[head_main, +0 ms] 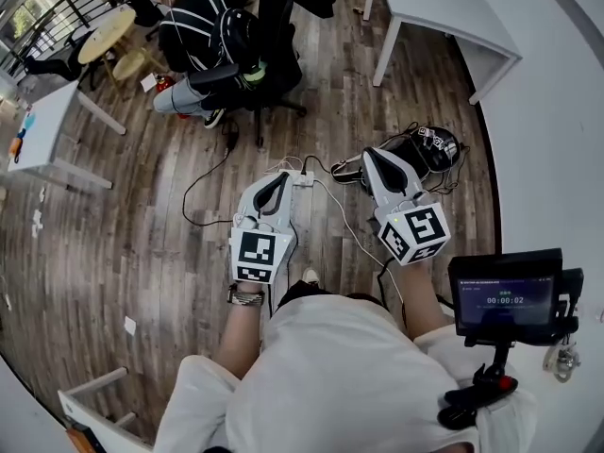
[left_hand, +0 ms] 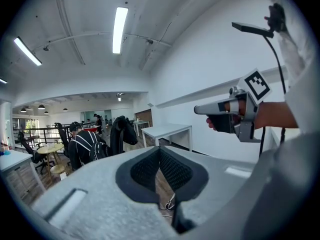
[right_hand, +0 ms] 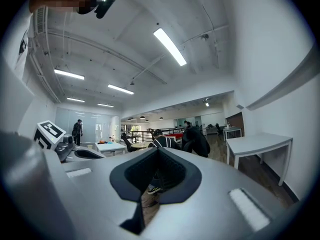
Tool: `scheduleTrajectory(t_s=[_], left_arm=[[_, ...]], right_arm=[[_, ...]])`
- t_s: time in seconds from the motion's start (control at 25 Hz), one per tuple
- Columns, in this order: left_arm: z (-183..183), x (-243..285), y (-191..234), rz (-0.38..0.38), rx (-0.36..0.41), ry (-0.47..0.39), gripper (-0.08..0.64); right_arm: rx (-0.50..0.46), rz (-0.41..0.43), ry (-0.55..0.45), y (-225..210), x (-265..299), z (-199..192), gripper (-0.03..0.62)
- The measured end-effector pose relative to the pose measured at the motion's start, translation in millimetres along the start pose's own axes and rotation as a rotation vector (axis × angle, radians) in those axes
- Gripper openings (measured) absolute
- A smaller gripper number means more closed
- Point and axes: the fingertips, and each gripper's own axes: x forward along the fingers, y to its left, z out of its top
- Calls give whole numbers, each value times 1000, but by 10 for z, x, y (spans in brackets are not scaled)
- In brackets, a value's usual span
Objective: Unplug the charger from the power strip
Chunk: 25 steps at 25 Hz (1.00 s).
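Note:
On the wood floor ahead of my feet lies a white power strip [head_main: 303, 178], with white and black cables running off it; the charger on it is too small to make out. Both grippers are held level high above the floor, side by side. My left gripper [head_main: 281, 179] is shut and empty, its pads [left_hand: 172, 169] meeting, and a white cable [left_hand: 171, 202] shows on the floor beneath them. My right gripper [head_main: 370, 156] is also shut with nothing in it; its pads [right_hand: 167, 171] are pressed together. Each gripper shows in the other's view: the right gripper [left_hand: 198, 110] and the left gripper [right_hand: 87, 154].
A black bag with tangled cords [head_main: 429, 149] lies on the floor right of the strip. A person with a backpack [head_main: 212, 31] sits on an office chair beyond. White tables [head_main: 444, 8] [head_main: 42, 125] stand at the back and left, a white wall runs along the right, and a timer screen [head_main: 505, 293] sits near my right elbow.

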Motion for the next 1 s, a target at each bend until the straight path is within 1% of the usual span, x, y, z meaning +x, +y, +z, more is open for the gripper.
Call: scheduleTrajectory(t_s=[0.2, 0.32, 0.36, 0.48, 0.68, 0.72, 0.8, 0.88, 1.0], left_arm=[[-143, 167, 81, -2, -6, 49, 0], [-242, 282, 34, -16, -17, 85, 2], [-266, 331, 15, -14, -21, 95, 19], [-307, 464, 16, 12, -42, 112, 28], [-372, 691, 82, 48, -85, 134, 31], [-392, 764, 92, 57, -91, 140, 40], [-427, 946, 133, 76, -102, 152, 61], [-437, 1092, 156, 92, -109, 156, 64], [-484, 1146, 178, 102, -116, 169, 80]], right_arm=[[22, -31, 25, -184, 68, -113, 2], [24, -26, 46, -281, 101, -197, 2], [24, -23, 53, -324, 116, -226, 2], [24, -9, 68, -443, 191, -281, 2], [42, 17, 68, -674, 341, -264, 3], [45, 19, 72, -752, 376, -284, 7], [53, 23, 88, -933, 481, -359, 46], [61, 34, 103, -1086, 561, -433, 48], [78, 55, 124, -1170, 614, -510, 54]])
